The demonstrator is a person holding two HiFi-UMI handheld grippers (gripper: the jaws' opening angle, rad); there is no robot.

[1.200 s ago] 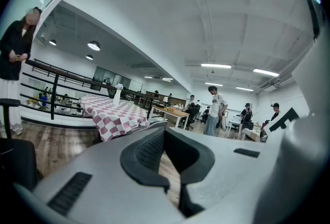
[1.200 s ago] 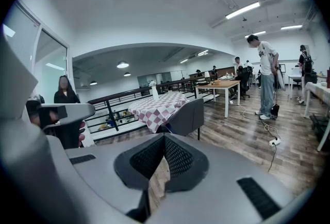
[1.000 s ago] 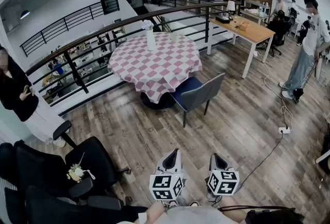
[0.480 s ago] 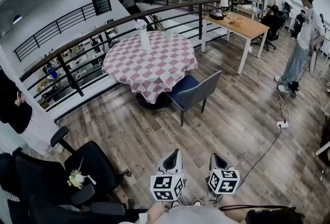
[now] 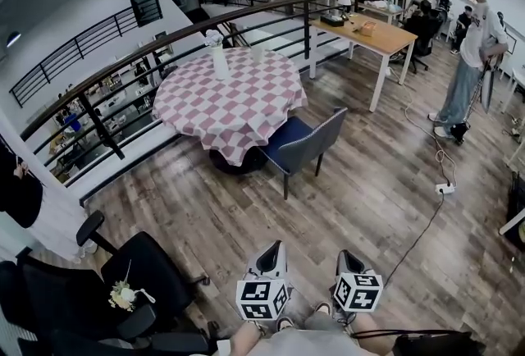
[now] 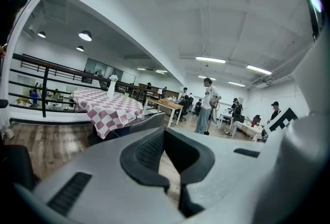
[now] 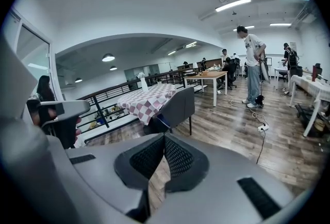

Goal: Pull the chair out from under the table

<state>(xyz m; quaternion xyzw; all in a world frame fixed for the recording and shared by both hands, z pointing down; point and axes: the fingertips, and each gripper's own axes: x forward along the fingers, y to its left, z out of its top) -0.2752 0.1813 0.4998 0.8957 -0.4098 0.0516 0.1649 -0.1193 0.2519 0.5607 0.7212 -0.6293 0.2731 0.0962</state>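
A grey chair with a blue seat (image 5: pixel 308 143) stands tucked against the round table with a red-and-white checked cloth (image 5: pixel 234 100), its back towards me. Both grippers hang low in the head view, well short of the chair across bare wooden floor. My left gripper (image 5: pixel 272 253) is shut with nothing between its pads. My right gripper (image 5: pixel 347 258) is shut and empty too. The left gripper view shows the chair (image 6: pixel 147 123) and table (image 6: pixel 105 106) beyond the left gripper (image 6: pixel 164 132). The right gripper view shows the chair (image 7: pixel 176 107) ahead of the right gripper (image 7: pixel 164 138).
Black office chairs (image 5: pixel 123 280) crowd the near left. A white vase (image 5: pixel 219 61) stands on the table, with a black railing (image 5: pixel 156 51) behind it. A cable with a power strip (image 5: pixel 444 189) lies on the floor at right. A person (image 5: pixel 466 59) stands by a wooden desk (image 5: pixel 369 33).
The table and chair have slid left in the head view and the person at the left edge has nearly left the frame. Both grippers sit slightly lower.
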